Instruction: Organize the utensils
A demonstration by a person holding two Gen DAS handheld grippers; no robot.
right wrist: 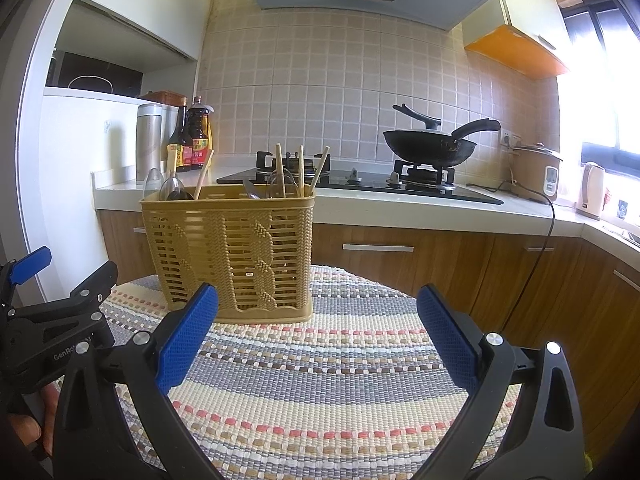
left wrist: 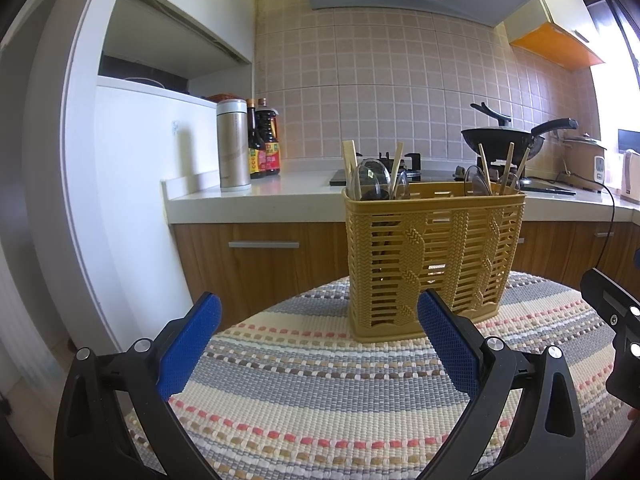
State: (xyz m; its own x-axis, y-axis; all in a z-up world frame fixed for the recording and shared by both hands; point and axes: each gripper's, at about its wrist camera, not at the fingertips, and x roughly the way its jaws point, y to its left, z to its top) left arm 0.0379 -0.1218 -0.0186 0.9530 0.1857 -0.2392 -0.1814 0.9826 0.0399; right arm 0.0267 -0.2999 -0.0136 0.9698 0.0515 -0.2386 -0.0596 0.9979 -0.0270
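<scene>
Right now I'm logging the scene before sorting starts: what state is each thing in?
left hand-held gripper: open, empty
right hand-held gripper: open, empty
utensil basket: upright on the woven mat
chopsticks: standing in basket
clear spoons: standing in basket
wok: on stove

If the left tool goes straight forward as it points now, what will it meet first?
Probably the basket. It stands on the mat a little right of the open left tool, whose right finger already overlaps its base in view. The depth is unclear.
</scene>
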